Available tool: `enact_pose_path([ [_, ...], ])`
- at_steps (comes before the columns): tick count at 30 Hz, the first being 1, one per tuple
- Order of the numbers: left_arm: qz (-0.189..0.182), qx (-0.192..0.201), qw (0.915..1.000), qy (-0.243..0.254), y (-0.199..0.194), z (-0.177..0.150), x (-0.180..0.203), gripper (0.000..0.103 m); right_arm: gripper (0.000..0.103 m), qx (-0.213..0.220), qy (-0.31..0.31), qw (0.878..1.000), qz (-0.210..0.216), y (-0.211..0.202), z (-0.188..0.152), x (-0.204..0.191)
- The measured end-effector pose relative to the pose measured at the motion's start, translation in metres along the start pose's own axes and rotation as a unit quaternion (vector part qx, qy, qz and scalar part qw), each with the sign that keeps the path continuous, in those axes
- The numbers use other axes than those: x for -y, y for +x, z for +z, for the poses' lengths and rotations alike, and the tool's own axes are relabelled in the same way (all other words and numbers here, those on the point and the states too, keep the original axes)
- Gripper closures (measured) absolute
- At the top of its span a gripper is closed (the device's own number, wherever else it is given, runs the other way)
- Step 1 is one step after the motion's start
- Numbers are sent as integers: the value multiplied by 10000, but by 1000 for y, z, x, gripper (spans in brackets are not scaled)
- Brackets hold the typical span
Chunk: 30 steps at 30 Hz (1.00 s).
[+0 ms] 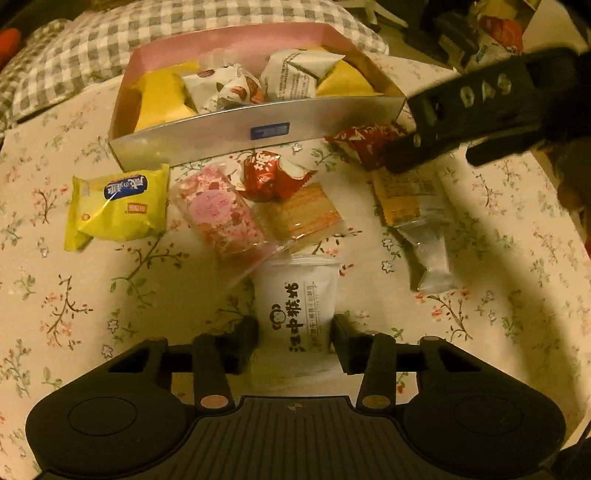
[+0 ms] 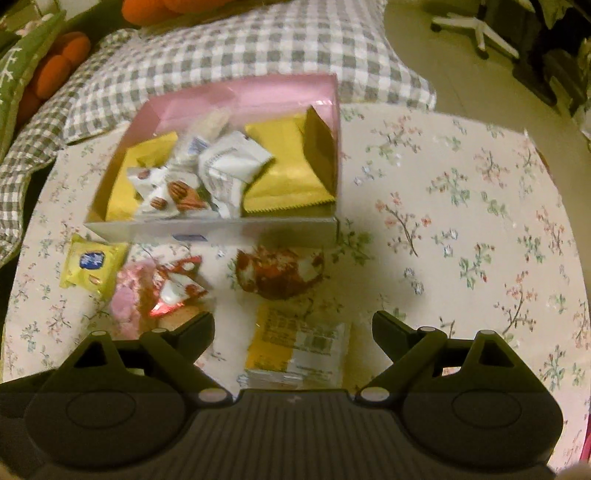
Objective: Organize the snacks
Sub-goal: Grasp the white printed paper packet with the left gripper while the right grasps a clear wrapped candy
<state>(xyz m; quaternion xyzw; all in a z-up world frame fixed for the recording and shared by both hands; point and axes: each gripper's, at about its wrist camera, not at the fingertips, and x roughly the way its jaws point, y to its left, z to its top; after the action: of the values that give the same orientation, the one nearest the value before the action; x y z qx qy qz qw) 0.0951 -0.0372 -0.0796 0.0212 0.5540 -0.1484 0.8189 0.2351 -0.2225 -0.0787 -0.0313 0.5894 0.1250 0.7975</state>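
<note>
My left gripper points down at a white snack packet with black lettering. Both pads press on the packet's sides as it lies on the floral cloth. My right gripper stands open over a yellow and clear packet without touching it. It shows as a black shape in the left wrist view. Behind them is a box with a pink inside, holding yellow and white packets. In front of it lie a yellow packet, a pink one, a clear-wrapped cake and two red ones.
A grey checked pillow lies behind the box, with orange plush at the far left. A white chair base stands on the floor at the back right. The floral cloth to the right of the box is bare.
</note>
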Motion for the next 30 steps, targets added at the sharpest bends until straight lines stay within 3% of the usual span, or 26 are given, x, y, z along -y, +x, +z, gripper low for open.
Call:
enact_pose_path([
  [12,-251,-28,9997,-4,-6,2,2,64,17,-558,-288,9978,-218,20,-10,-10],
  [16,-340,20,9994,-54,-12,2,1,64,19,-725,-468,9963,7,12,-19,-19],
  [21,-397,39,9992,-92,-14,4,-1,64,47,-1045,-807,9912,-19,25,-31,-31],
  [23,-452,42,9989,-97,-16,4,0,64,50,-1009,-997,9898,-149,25,-35,-38],
  [24,-504,52,9987,-99,-17,4,0,64,61,-990,-1014,9898,-127,24,-35,-40],
  [25,-547,68,9984,-100,-20,5,0,64,81,-985,-988,9902,-51,21,-35,-40],
  [30,-763,241,9968,-67,-34,10,1,64,82,-827,-979,9916,168,6,-34,-42],
])
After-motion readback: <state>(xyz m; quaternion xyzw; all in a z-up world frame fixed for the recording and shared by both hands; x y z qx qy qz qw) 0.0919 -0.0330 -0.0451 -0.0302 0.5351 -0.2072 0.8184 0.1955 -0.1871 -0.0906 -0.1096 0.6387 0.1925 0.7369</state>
